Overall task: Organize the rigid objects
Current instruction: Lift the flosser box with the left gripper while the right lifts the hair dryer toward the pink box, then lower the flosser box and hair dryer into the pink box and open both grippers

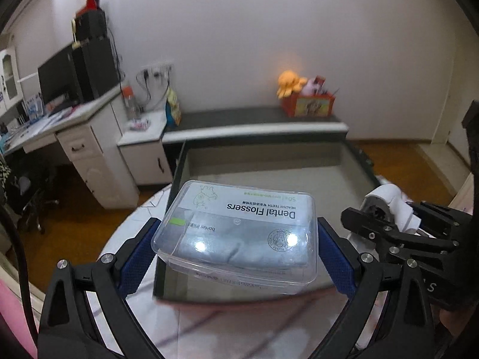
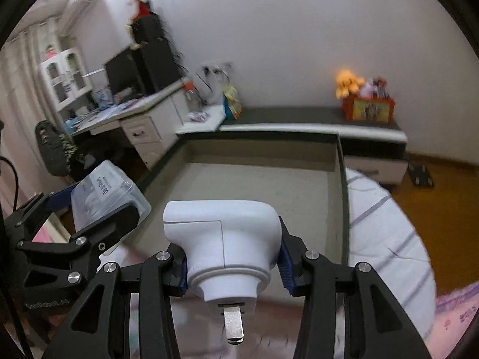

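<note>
My left gripper (image 1: 236,233) is shut on a clear plastic box of dental flossers (image 1: 239,230) and holds it above the near left part of a shallow grey tray (image 1: 263,161). My right gripper (image 2: 233,257) is shut on a white plug adapter (image 2: 224,245) with a metal prong pointing toward the camera, held over the near edge of the same tray (image 2: 263,179). The flosser box (image 2: 104,194) and left gripper (image 2: 89,230) show at the left in the right wrist view. The adapter (image 1: 386,203) and right gripper (image 1: 398,224) show at the right in the left wrist view.
The tray sits on a round white table (image 2: 383,227) with grey lines. Behind stand a low dark bench (image 1: 254,119) with an orange toy box (image 1: 311,101), a white desk (image 1: 77,137) with a monitor (image 1: 57,77), and a wooden floor (image 1: 74,224).
</note>
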`<state>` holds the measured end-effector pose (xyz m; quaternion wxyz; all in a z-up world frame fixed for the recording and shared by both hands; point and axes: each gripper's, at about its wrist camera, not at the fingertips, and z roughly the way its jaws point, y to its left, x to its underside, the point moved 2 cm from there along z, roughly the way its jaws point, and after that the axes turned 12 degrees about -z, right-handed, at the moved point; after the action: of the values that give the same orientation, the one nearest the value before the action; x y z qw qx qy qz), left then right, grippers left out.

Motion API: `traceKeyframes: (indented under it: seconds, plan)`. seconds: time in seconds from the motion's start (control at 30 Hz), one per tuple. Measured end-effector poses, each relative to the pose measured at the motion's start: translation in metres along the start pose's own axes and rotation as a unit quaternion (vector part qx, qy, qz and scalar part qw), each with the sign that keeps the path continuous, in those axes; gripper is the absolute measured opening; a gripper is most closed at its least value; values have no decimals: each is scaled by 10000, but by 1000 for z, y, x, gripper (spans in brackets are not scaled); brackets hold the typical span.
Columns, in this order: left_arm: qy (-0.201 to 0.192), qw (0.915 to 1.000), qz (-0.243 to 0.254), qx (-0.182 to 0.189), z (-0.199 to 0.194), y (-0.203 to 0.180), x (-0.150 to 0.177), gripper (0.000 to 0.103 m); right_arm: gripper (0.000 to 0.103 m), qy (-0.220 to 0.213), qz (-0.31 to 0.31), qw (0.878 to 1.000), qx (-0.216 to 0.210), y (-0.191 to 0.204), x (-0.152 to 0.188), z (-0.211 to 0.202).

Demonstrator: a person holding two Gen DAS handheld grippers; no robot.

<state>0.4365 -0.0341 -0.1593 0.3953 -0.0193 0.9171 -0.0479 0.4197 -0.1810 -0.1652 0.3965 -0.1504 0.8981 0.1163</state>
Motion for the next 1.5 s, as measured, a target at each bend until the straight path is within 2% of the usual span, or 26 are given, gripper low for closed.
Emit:
traceKeyframes:
  seconds: [0.13,0.27,0.37,0.47,0.53,0.6,0.63,0.7,0.8,1.07,1.2,1.33,1.5]
  plan:
    - [230,9994,169,-208,30,-2,3,99,47,384,99,9992,74,-15,-1,38]
    - [439,9989,77,-115,48,-1,10,99,47,598,114,9980,186,-21,4,54]
    - [668,9977,-105,-29,57,5,13,99,47,603,17,9977,317,-21,6,54]
    - [555,9983,-161,27,50,11,13,98,51,613,-28,9975,358,-19,5,54]
    - [365,9992,-182,-36,40,15,12,98,58,506,41,9982,325,-18,3,51]
    - [346,9991,-254,72,33,21,12,98,64,438,125,9986,256,-18,1,48]
    - [255,9991,-343,26,24,27,11,98,78,408,126,9986,321,-16,0,44]
    - [20,9991,-425,66,8,33,11,100,102,350,113,9968,714,-18,-2,33]
    - [-167,9986,-449,203,-16,37,14,102,103,-4,207,9991,367,-16,-5,7]
    - [-1021,9937,-369,280,-109,31,45,103,103,-506,-69,9972,552,14,8,-61]
    - [-1412,9891,-267,314,-153,26,68,103,103,-881,-165,9936,685,32,29,-106]
    - [-1629,9863,-1,249,-187,18,87,103,103,-1283,-264,9859,1044,49,50,-149]
    - [-1897,9811,-30,391,-226,18,107,103,103,-1487,-309,9797,1309,68,73,-188]
